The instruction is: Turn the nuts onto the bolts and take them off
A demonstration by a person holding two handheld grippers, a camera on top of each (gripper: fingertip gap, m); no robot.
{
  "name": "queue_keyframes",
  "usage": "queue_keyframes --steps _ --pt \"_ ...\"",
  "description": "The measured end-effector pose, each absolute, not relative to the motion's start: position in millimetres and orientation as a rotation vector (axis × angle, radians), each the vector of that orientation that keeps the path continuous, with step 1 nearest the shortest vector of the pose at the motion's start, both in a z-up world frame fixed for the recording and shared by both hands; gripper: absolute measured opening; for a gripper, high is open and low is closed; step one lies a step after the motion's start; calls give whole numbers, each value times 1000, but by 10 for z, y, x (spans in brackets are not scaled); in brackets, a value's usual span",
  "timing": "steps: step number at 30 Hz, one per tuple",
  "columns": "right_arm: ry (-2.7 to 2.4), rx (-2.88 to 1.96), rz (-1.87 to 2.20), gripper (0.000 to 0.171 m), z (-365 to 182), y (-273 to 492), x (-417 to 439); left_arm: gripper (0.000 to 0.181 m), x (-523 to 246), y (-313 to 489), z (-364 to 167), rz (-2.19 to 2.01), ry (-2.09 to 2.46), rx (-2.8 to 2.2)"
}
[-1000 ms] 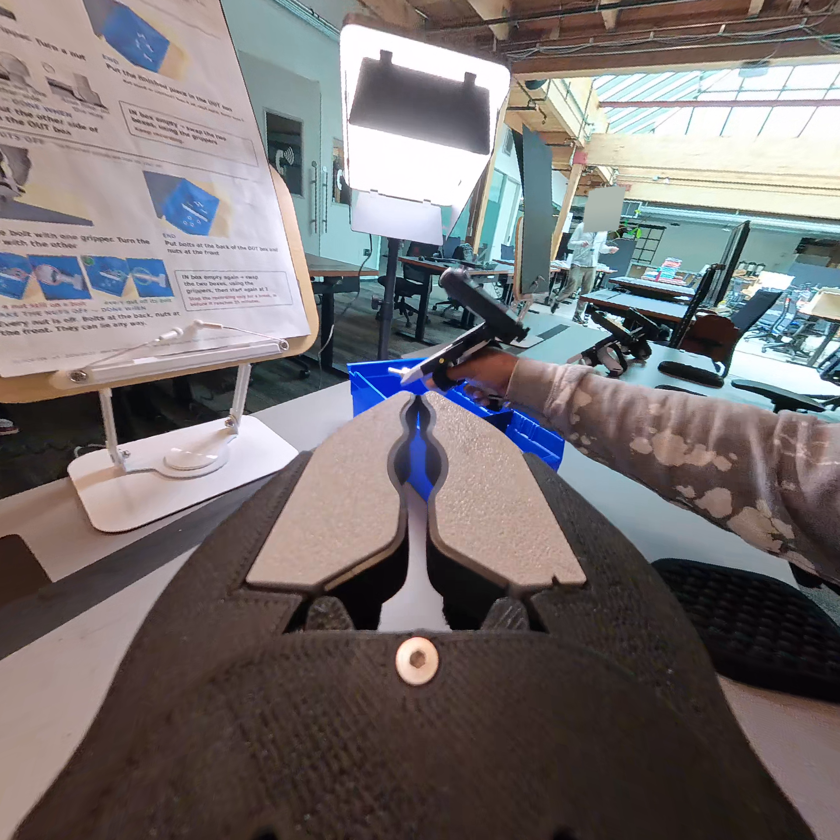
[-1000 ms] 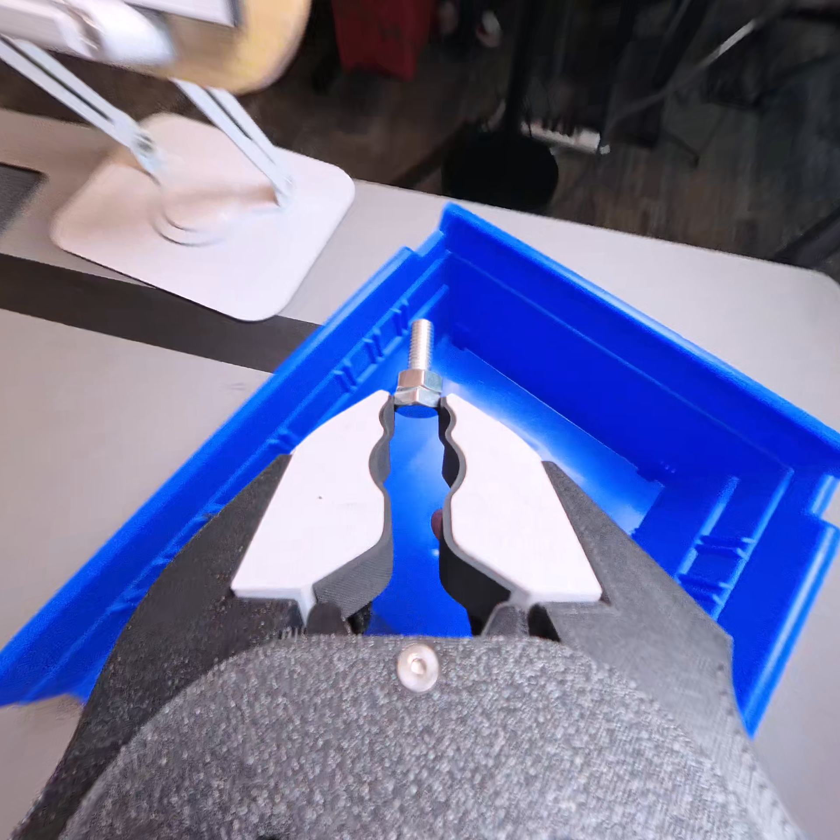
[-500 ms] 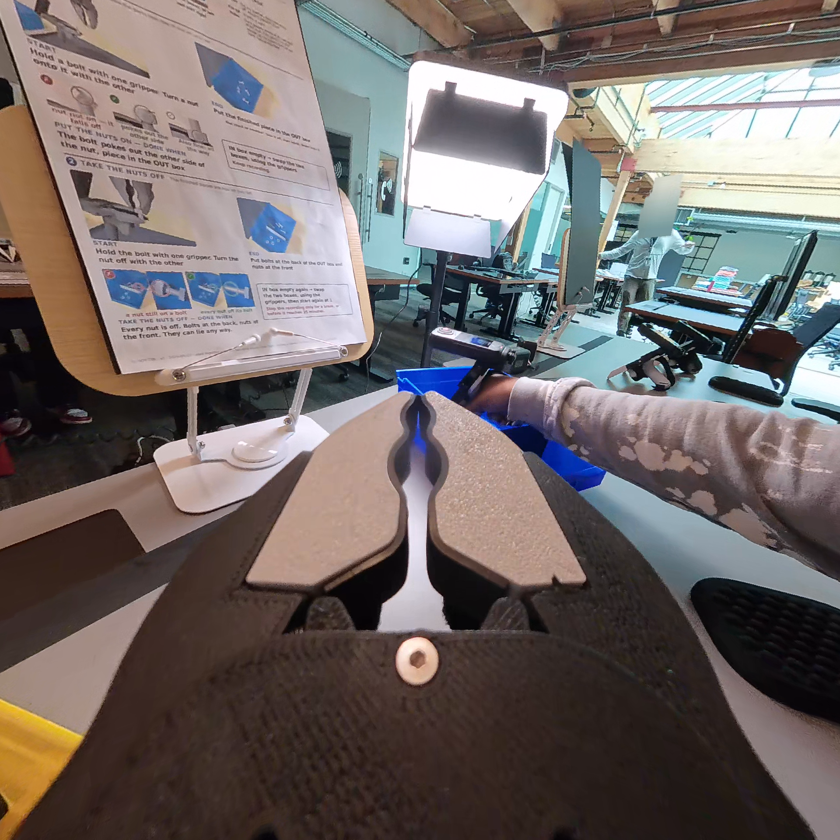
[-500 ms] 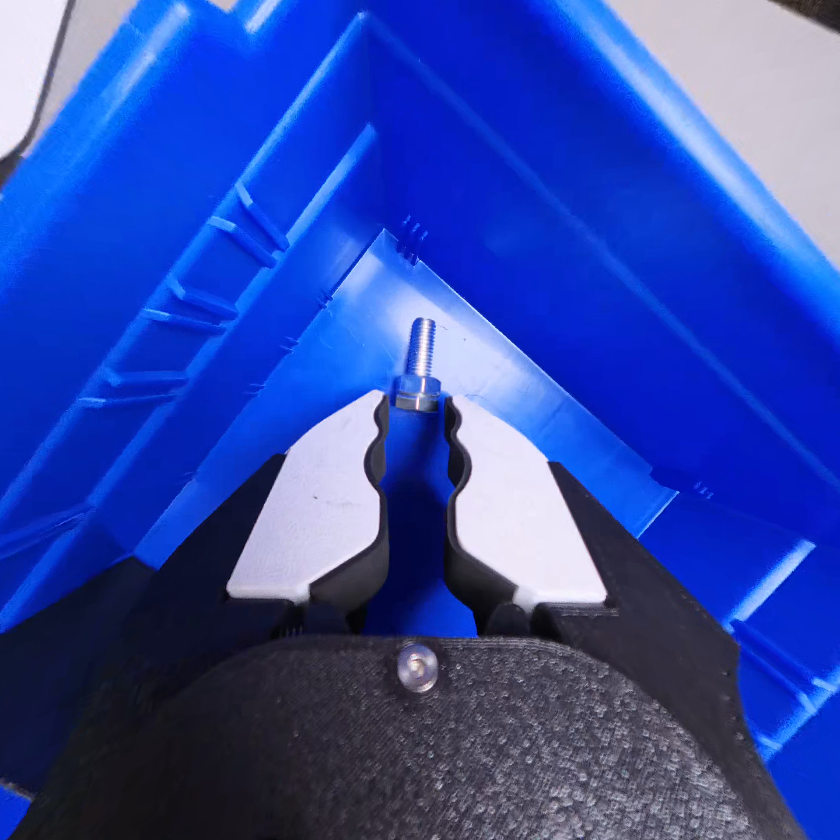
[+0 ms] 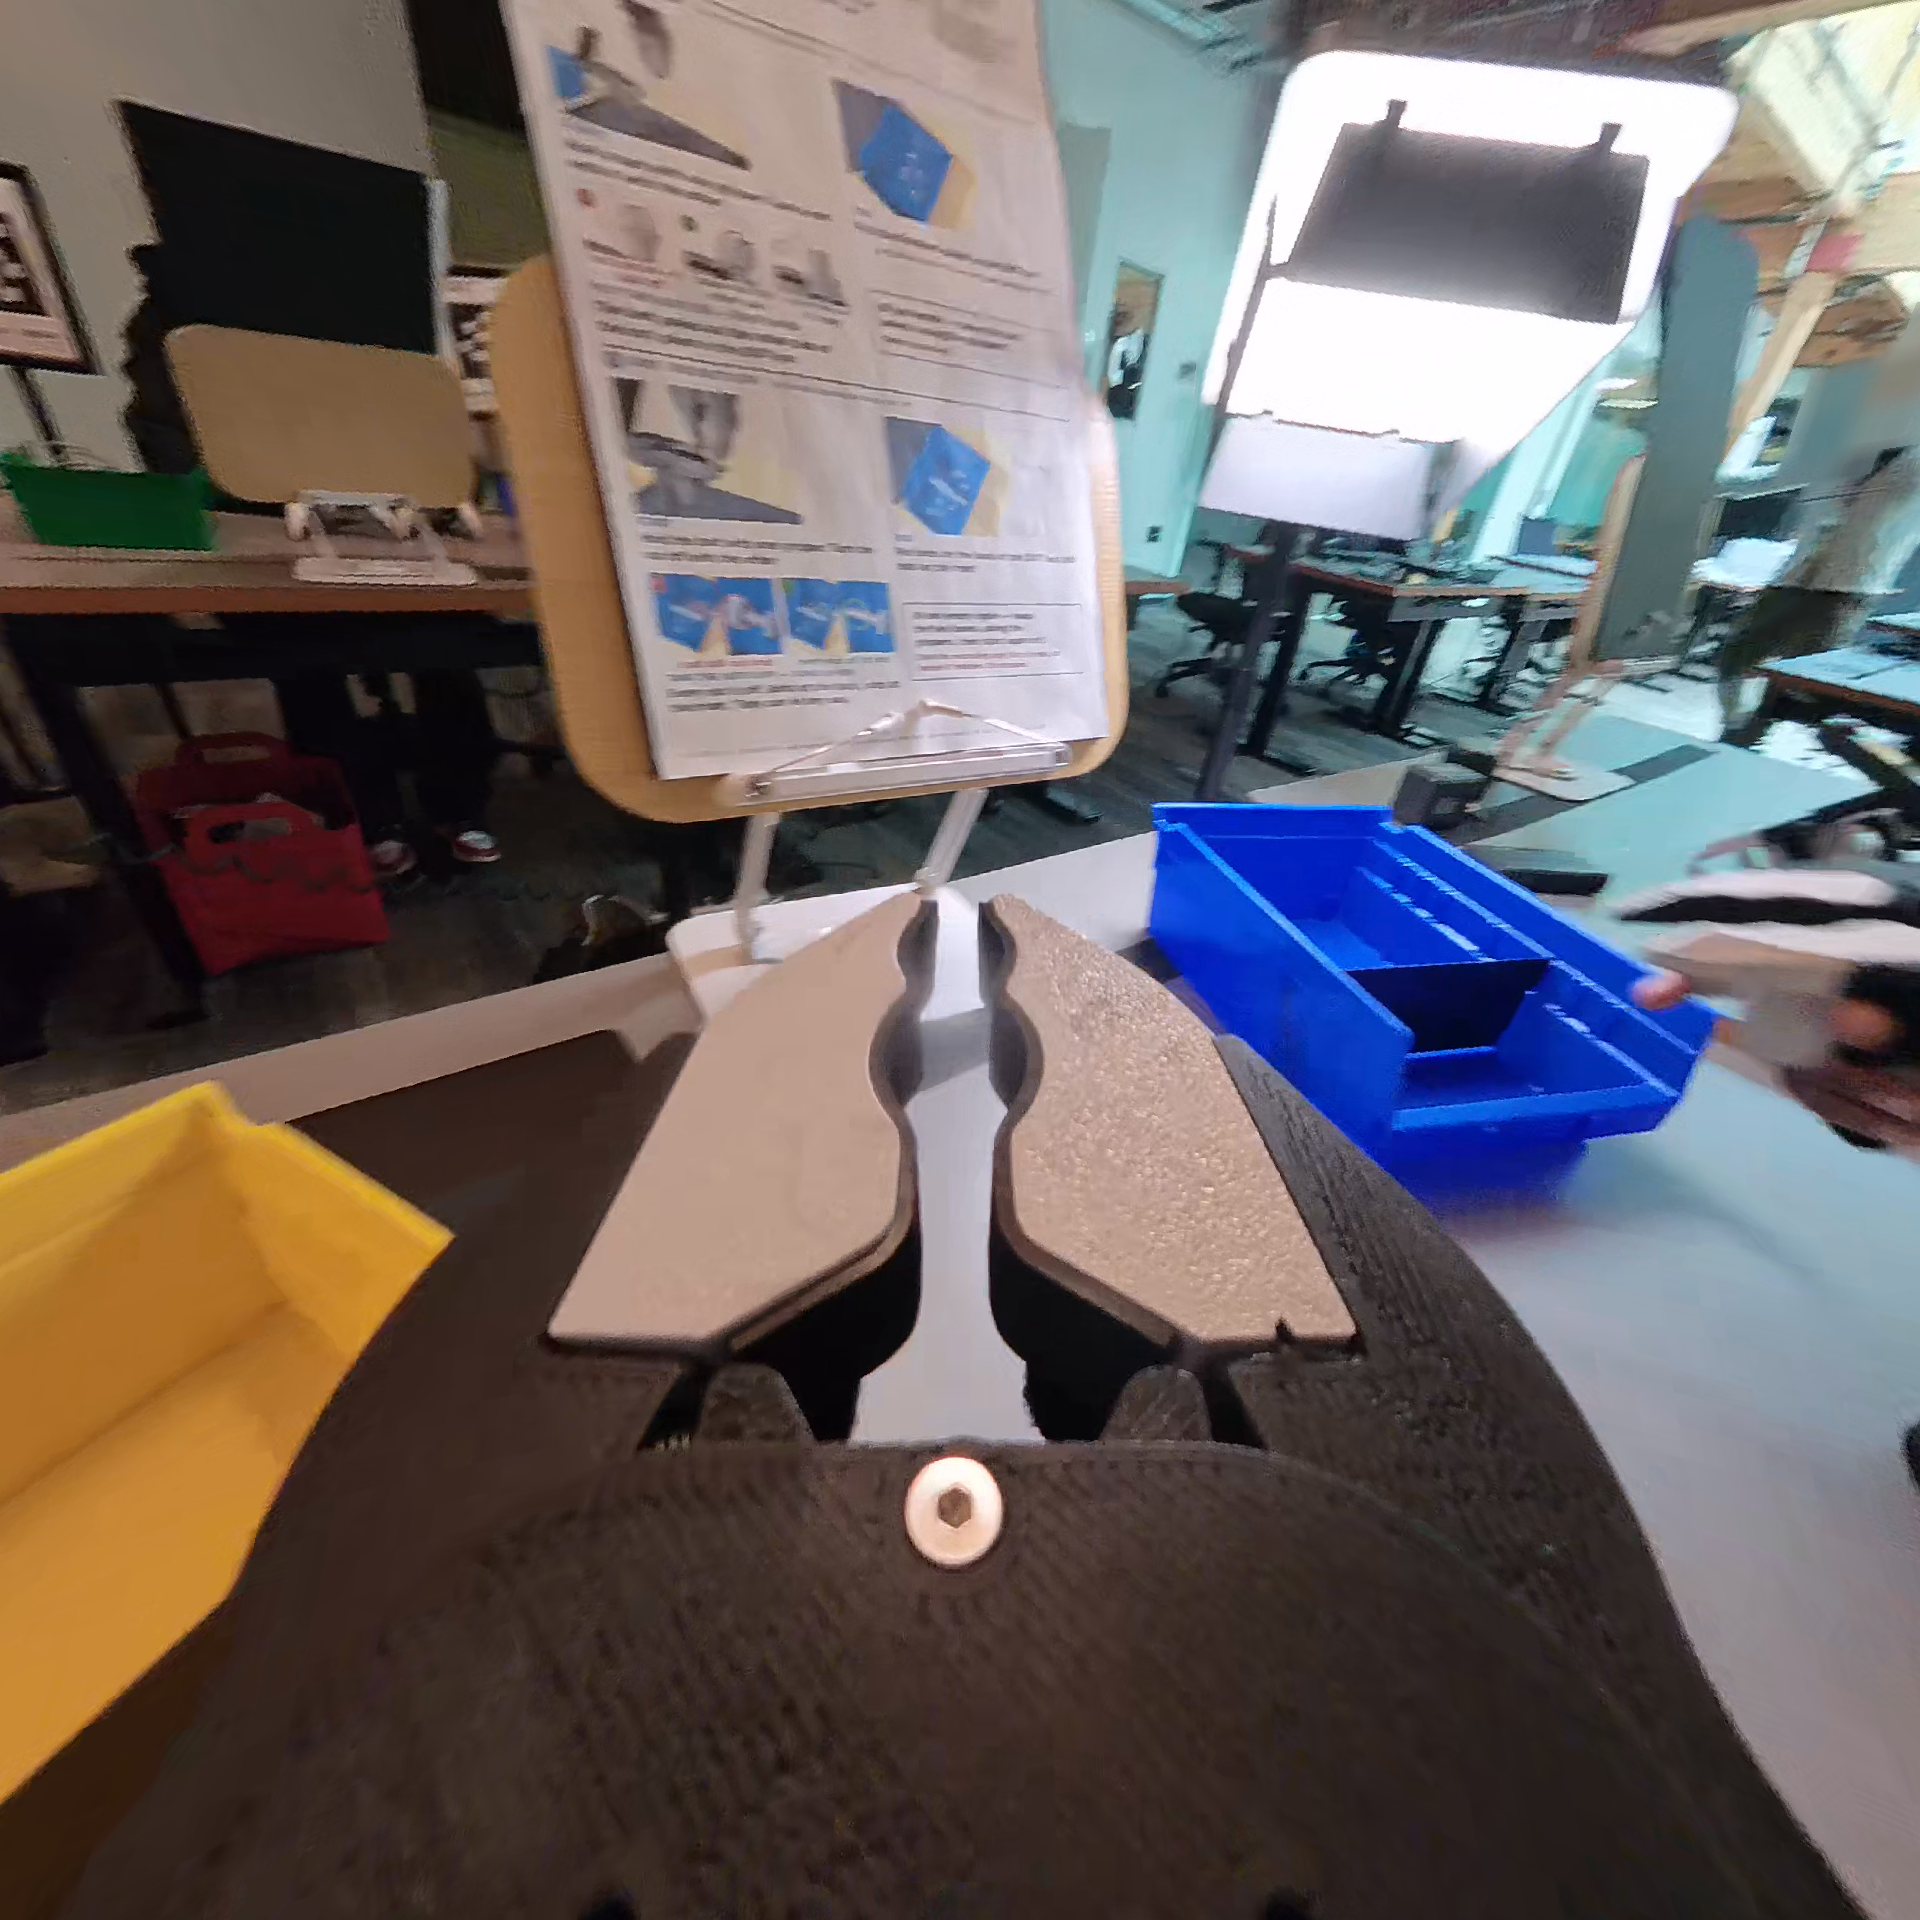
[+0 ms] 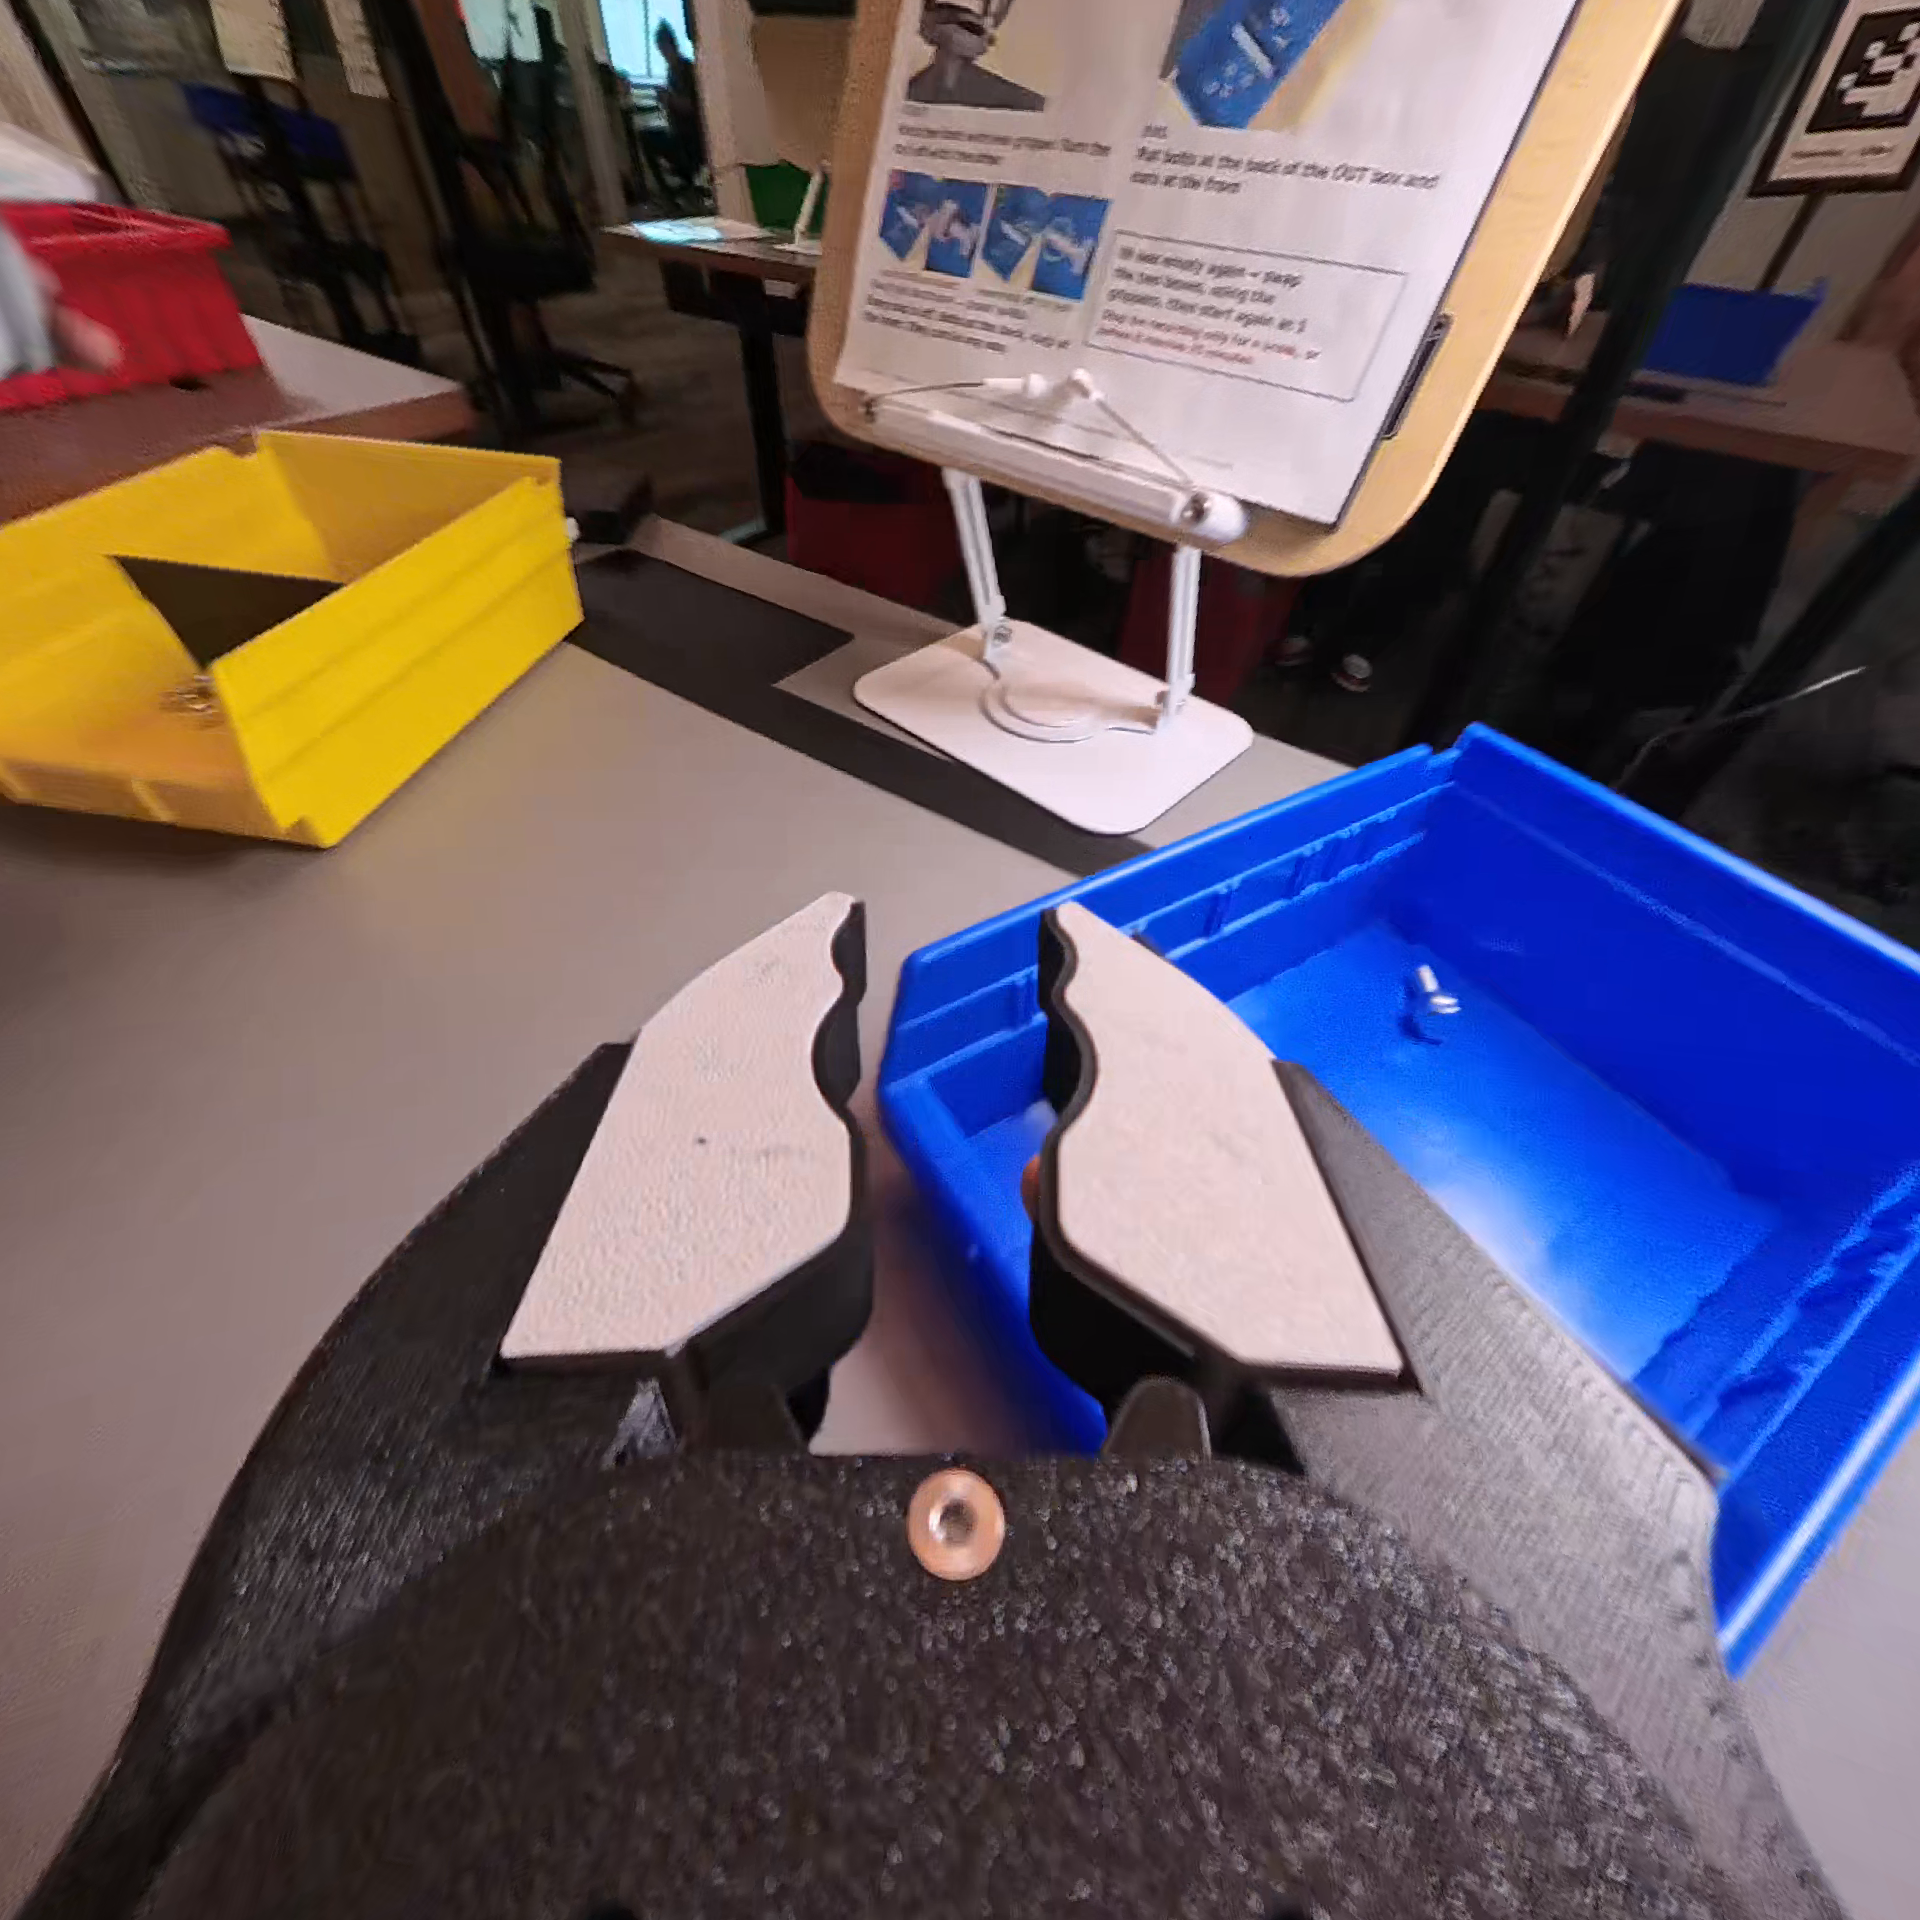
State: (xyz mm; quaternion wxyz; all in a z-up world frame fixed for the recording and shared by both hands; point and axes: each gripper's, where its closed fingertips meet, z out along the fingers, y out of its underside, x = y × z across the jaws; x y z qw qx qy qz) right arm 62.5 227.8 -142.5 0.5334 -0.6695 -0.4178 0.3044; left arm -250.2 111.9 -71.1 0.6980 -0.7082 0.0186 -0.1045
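Note:
A silver bolt with a nut on it [image 6: 1429, 1003] lies on the floor of the blue bin [image 6: 1621, 894], toward its back. My right gripper [image 6: 951, 914] is open and empty, above the bin's near left corner, apart from the bolt. My left gripper [image 5: 951, 914] is empty, its jaws parted by a narrow gap, over the table between the yellow bin [image 5: 156, 1299] and the blue bin [image 5: 1288, 997]. The yellow bin [image 6: 416, 634] holds a small metal piece [image 6: 192, 696]. The hand with the right gripper [image 5: 1829, 997] shows blurred at the left wrist view's right edge.
An instruction sheet on a white stand [image 6: 1049, 727] is at the table's back edge, between the bins; it also shows in the left wrist view [image 5: 831, 416]. A black strip [image 6: 707, 634] runs across the grey table. A red bin [image 6: 114, 281] sits on another table. The grippers' ends are close to 35 centimeters from one another.
My right gripper let go of the bolt in the blue bin, opened and drew back out. My left gripper swung left, bringing the yellow bin into view, and its jaws parted slightly.

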Motion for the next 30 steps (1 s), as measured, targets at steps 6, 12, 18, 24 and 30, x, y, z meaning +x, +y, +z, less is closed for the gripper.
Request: queue_keyframes --steps 6,12,18,24,30 --pt "-976 -1576 779 29 -1834 1675 907 26 -3938 1183 -1127 59 -130 -1988" --pt "-968 -1545 814 30 -1895 1587 883 35 -4893 1135 -2218 190 -484 -2486" --pt "-973 -1534 826 29 -1924 1551 878 33 -5254 1039 -2895 281 -820 -2666" --pt "-973 -1559 862 28 -2026 1540 905 37 -5349 934 -3089 300 -924 -2781" --pt "-958 -1558 892 26 -2016 1559 929 24 -5331 943 -3178 288 -891 -2844"
